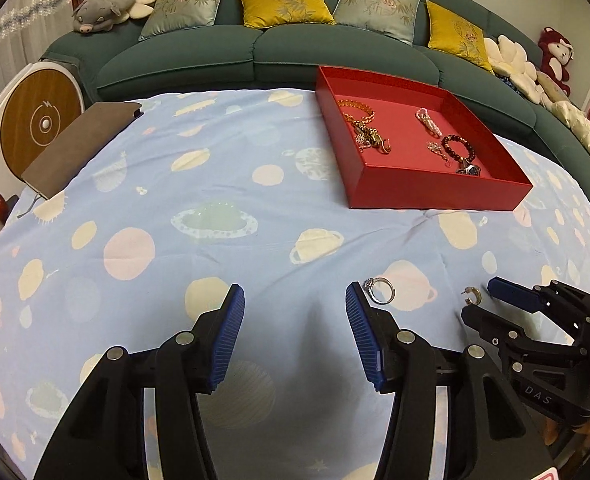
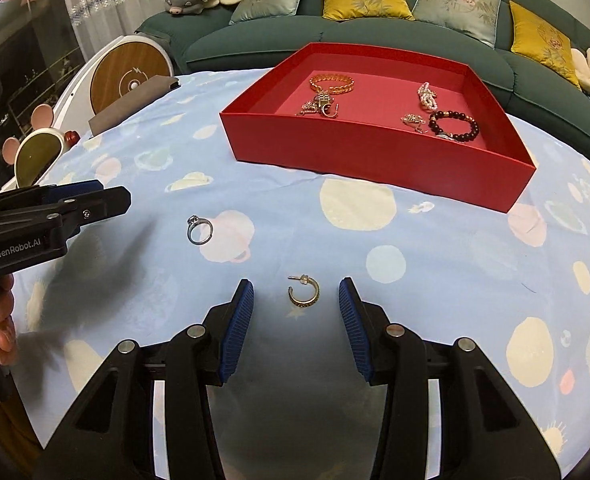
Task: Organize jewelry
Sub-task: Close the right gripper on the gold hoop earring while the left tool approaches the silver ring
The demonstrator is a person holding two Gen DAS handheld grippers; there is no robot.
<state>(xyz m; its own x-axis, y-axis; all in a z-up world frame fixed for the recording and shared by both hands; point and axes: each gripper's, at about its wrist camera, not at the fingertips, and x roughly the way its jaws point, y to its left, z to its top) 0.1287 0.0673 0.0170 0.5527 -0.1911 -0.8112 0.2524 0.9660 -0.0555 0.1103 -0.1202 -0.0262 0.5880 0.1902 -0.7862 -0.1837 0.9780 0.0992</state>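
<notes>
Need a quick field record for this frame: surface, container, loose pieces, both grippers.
surface: blue planet-print cloth over the table
container: red tray, already holding a gold chain bracelet, a dark bead bracelet and other small pieces
loose pieces: silver ring and gold hoop earring, both on the cloth, apart
left gripper: open, nothing between the jaws; ring just outside its right finger
right gripper: open, earring lying between the fingers, not touched

A silver ring (image 2: 199, 230) with a stone and a gold hoop earring (image 2: 303, 291) lie flat on the blue planet-print cloth (image 2: 375, 300), apart. The red tray (image 2: 375, 160) near the cloth's far edge holds a gold chain bracelet (image 2: 332, 84), a dark bead bracelet (image 2: 454, 125) and smaller pieces.
</notes>
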